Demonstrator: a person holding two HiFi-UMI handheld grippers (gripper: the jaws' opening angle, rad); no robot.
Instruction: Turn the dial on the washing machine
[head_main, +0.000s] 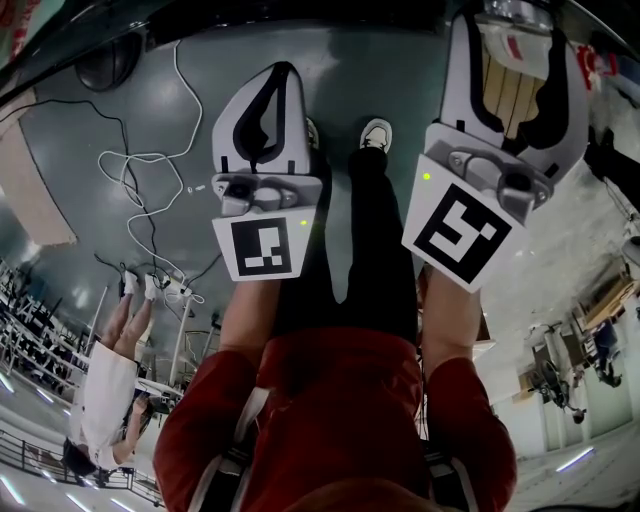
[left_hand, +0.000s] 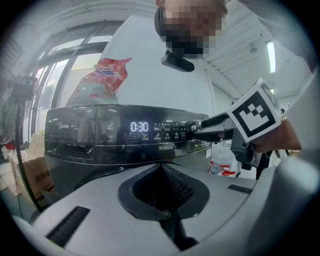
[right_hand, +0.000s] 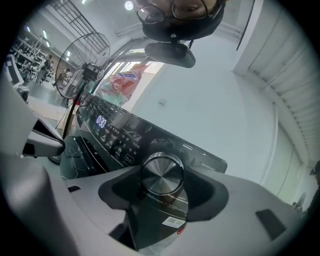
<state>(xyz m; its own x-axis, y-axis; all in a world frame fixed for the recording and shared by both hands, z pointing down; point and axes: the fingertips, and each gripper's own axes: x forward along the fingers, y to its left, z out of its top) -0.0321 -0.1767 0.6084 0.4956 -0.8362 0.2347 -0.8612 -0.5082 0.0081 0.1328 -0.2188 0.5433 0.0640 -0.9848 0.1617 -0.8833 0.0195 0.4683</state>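
1. Dial (right_hand: 161, 175) position: it sits at the right end of the washing machine (left_hand: 75, 150) control panel, to the right of the lit display (left_hand: 139, 126). It lies straight ahead of the right gripper (right_hand: 161, 187), between its two jaws.
2. Right gripper: the jaws are drawn in on the dial, with one pad at each side of its rim. No clear gap shows on either side, so I judge this to be a hold.
3. Axis: the dial's axis runs out of the sloped panel toward that gripper's camera, and its round brushed face looks back along the jaws. The coming turn is therefore likely a roll of the wrist about that line, with no reach needed.
4. Left gripper (left_hand: 162, 172): the jaws are together with nothing between them. It points at the display side of the panel, well apart from the dial, so the right hand is the nearer one.
5. Count: one dial, one washing machine, one display and two grippers. One red-and-white bag (left_hand: 102, 75) lies on top of the machine, and one fan (right_hand: 82, 52) stands beside it.
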